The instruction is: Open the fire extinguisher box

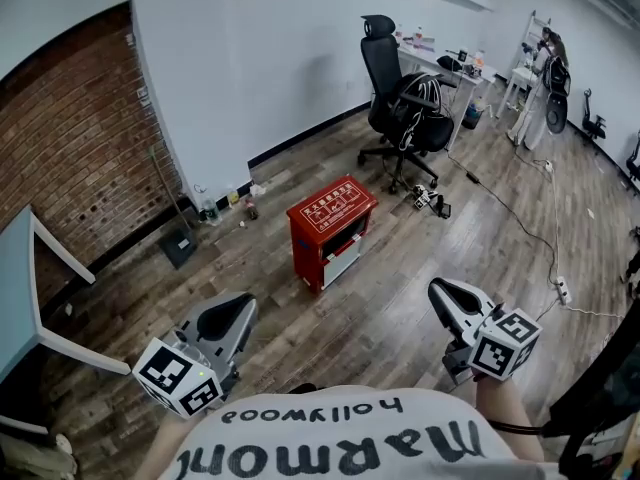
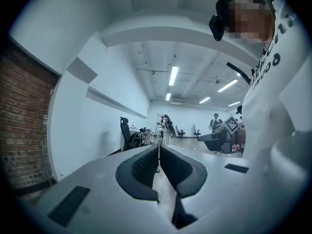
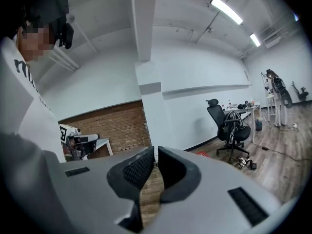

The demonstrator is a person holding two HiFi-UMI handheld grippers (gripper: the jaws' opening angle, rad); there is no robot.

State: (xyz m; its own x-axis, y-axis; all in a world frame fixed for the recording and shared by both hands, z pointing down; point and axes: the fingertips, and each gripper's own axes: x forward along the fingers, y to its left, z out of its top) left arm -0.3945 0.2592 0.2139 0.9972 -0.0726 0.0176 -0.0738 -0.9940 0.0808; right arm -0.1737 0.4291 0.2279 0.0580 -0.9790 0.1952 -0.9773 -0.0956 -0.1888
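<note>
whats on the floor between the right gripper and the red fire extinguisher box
Nothing. In the head view, only bare wooden floor separates the right gripper from the red fire extinguisher box.

Far ahead of the jaws of the left gripper, the red fire extinguisher box bears white lid lettering too small to read. The right gripper hides all but a red corner of the box behind its jaws. Left of the jaws, the bench is cut off.
</note>
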